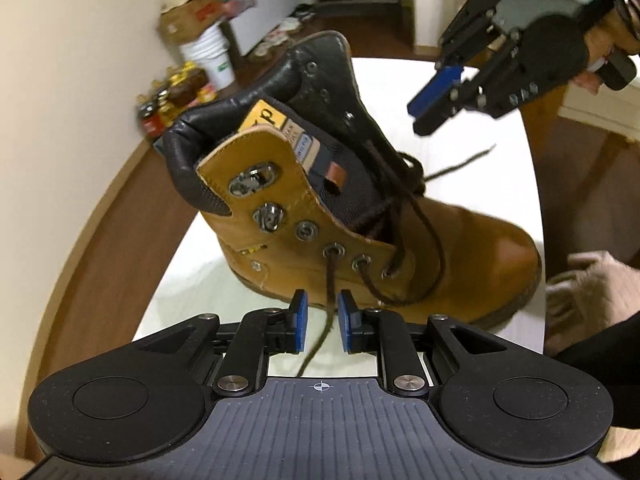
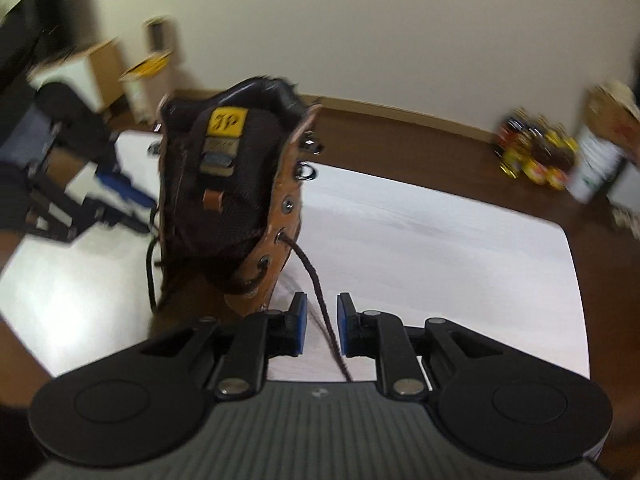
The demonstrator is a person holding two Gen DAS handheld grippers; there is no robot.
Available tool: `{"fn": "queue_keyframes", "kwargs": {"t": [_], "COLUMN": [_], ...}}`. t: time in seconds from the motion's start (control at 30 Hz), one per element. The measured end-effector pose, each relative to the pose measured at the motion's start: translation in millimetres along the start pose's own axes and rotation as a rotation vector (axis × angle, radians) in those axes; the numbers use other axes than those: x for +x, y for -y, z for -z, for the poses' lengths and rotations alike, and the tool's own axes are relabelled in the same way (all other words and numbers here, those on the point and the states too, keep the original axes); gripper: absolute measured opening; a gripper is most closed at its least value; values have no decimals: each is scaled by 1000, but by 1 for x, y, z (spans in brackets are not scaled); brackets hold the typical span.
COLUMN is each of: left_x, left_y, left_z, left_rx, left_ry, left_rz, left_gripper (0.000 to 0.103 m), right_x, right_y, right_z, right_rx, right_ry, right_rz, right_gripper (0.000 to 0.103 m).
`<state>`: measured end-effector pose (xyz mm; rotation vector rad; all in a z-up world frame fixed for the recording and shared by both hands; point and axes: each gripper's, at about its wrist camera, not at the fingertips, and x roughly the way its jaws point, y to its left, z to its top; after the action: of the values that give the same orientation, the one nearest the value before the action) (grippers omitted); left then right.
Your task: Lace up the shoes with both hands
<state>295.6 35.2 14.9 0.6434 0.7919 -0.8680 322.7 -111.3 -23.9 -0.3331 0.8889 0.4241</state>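
Note:
A tan leather boot (image 1: 460, 248) with a black collar stands on the white table (image 1: 472, 92). A dark brown lace (image 1: 329, 280) leaves a lower eyelet and hangs between the blue pads of my left gripper (image 1: 323, 320), which is open with a gap on both sides. My right gripper (image 1: 436, 104) hovers beyond the boot, upper right. In the right wrist view the boot (image 2: 224, 184) faces me tongue-on. The other lace end (image 2: 316, 280) runs from an eyelet between the pads of my right gripper (image 2: 322, 322), which is open and not pressing it. The left gripper (image 2: 120, 192) shows blurred at left.
A white bucket (image 1: 210, 54) with a cardboard box on it and several jars (image 1: 176, 92) stand on the brown floor by the wall. A beige sleeve (image 1: 592, 292) reaches in at the right. The table edge (image 2: 576, 280) lies to the right.

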Motion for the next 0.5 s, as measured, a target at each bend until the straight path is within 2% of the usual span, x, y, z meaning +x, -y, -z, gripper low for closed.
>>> {"fn": "queue_keyframes", "kwargs": {"t": [0.2,0.3,0.37,0.43,0.47,0.5], "left_x": [-3,-3,-4,-2,-2,-3], "left_y": [4,3,2,2,3,3], "left_z": [-6,-6,-5,-5,-5,-5], "left_rx": [2,-2,-13,-18,-17,-18], "left_ry": [-10,-18,-16,-16,-13,-10], "left_rz": [-18,-18,-13,-15,-19,-21], "left_gripper": [18,16,11,5,4,4], "right_x": [12,18,22,23,24,24], "right_y": [-11,-19,-26,-30,-33,-35], "right_z": [-8,-11,-12,-12,-12,-13], "right_rx": [-188,-254,-305,-336,-346,-357], "right_ry": [13,20,23,26,33,40], "right_rz": [-31,-29,-29,-16,-15,-14], "right_gripper": [17,17,17,13,4,4]}}
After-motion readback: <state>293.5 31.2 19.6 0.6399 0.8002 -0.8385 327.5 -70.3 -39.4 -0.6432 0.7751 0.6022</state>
